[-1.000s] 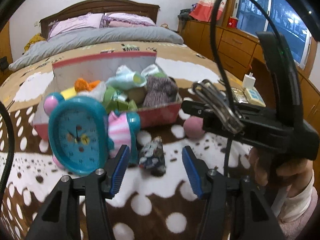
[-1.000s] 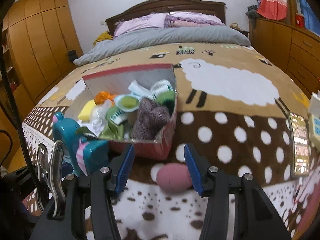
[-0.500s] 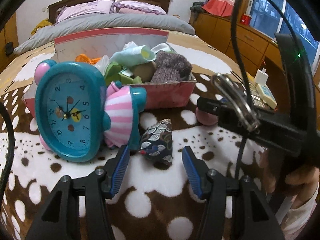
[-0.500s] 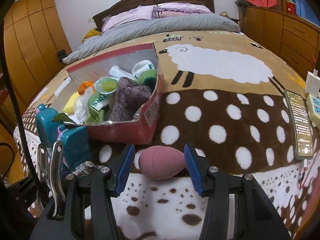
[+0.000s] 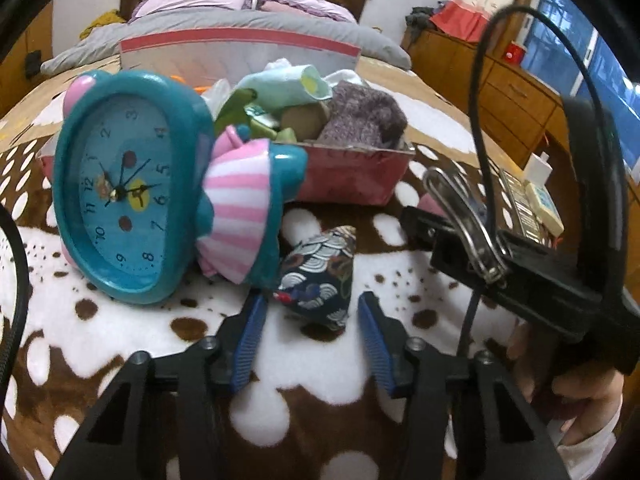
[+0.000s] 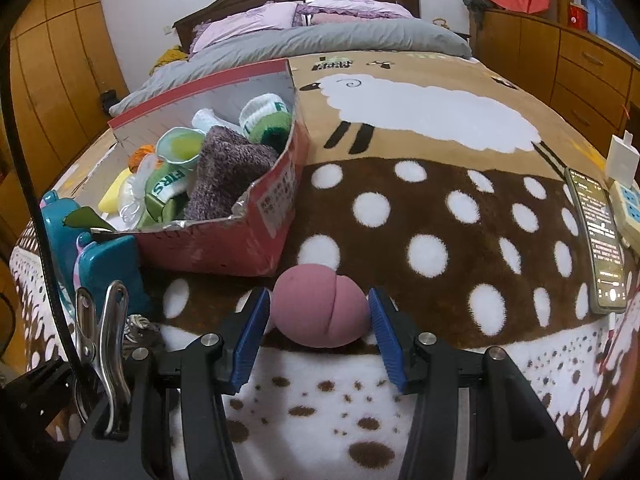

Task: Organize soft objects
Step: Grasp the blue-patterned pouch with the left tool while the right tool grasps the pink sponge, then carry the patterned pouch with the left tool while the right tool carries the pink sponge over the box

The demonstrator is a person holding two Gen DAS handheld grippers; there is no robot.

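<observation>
A small dark-blue patterned pouch (image 5: 318, 276) lies on the spotted blanket beside a teal alarm clock. My left gripper (image 5: 310, 310) straddles its near end; the jaws are closing, with small gaps still showing at both blue pads. A pink egg-shaped soft ball (image 6: 320, 306) rests in front of the red cardboard box (image 6: 256, 236). My right gripper (image 6: 318, 312) stands around the ball, pads close beside it without pressing. The box (image 5: 352, 176) holds socks and other soft items.
The teal and pink alarm clock (image 5: 132, 188) leans right next to the pouch, close to the left finger. A phone (image 6: 598, 236) and a power strip (image 6: 630, 204) lie at the blanket's right edge. Wooden drawers (image 6: 560, 56) line the right wall.
Both grippers have come down and forward. The pouch now sits between the left fingers, which have narrowed. The pink ball now sits between the right fingers, whose gap is unchanged.
</observation>
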